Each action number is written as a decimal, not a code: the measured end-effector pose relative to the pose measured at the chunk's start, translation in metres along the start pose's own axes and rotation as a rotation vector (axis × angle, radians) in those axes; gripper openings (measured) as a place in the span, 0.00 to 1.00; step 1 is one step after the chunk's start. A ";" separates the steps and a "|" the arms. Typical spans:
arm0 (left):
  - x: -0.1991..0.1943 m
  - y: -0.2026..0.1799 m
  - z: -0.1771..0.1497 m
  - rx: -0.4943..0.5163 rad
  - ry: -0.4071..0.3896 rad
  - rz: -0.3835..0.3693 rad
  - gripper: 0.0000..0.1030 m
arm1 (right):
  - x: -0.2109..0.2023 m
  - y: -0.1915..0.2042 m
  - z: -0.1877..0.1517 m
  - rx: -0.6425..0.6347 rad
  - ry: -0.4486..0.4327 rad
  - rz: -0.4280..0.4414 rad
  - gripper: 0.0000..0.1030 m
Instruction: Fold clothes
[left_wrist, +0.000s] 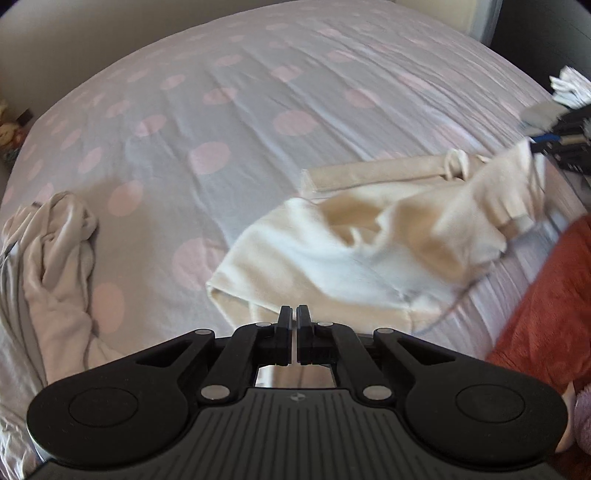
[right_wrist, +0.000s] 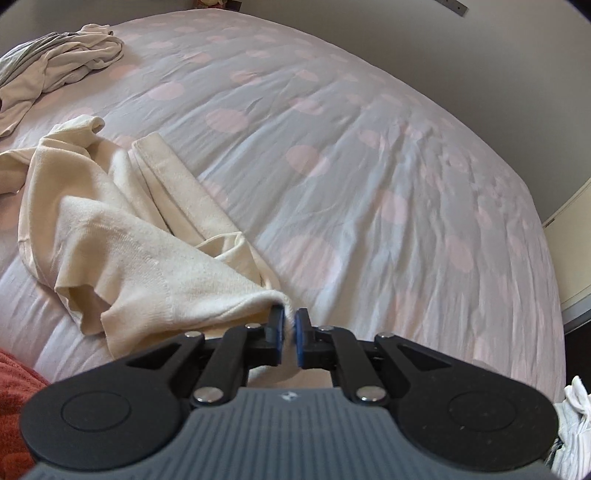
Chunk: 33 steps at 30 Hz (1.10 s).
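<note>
A cream knit garment (left_wrist: 351, 236) lies rumpled on the bed, its right end lifted off the cover. My left gripper (left_wrist: 295, 317) sits at its near hem with the jaws nearly together and a thin strip of cream cloth between them. At the far right of the left wrist view, my right gripper (left_wrist: 543, 146) holds up the garment's other end, blurred. In the right wrist view the right gripper (right_wrist: 290, 321) is shut on a cream edge of the garment (right_wrist: 122, 236), which trails away to the left.
The bed cover (left_wrist: 258, 110) (right_wrist: 388, 184) is grey with pink dots. A crumpled beige and grey clothes pile (left_wrist: 55, 251) (right_wrist: 62, 62) lies at one side. A rust-red fabric (left_wrist: 546, 302) (right_wrist: 14, 387) and white clothes (left_wrist: 569, 88) (right_wrist: 572, 424) lie at the edges.
</note>
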<state>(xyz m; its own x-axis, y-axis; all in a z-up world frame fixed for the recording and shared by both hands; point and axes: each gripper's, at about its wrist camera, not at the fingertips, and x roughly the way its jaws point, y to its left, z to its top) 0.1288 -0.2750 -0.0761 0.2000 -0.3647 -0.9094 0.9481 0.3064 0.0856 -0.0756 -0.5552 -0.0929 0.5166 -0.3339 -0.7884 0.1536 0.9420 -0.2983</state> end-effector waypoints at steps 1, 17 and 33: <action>0.003 -0.012 -0.001 0.047 -0.001 -0.016 0.01 | 0.001 0.000 -0.002 0.004 0.002 0.005 0.10; 0.088 -0.136 -0.029 0.796 0.029 -0.025 0.18 | -0.024 -0.005 -0.034 -0.019 -0.010 0.051 0.31; 0.117 -0.141 -0.044 0.991 0.044 0.005 0.06 | 0.001 -0.015 -0.048 0.048 -0.016 0.110 0.34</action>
<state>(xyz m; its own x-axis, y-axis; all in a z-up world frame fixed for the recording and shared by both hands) 0.0078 -0.3223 -0.2120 0.2145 -0.3265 -0.9206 0.7296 -0.5731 0.3732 -0.1180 -0.5713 -0.1156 0.5460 -0.2284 -0.8060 0.1350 0.9735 -0.1843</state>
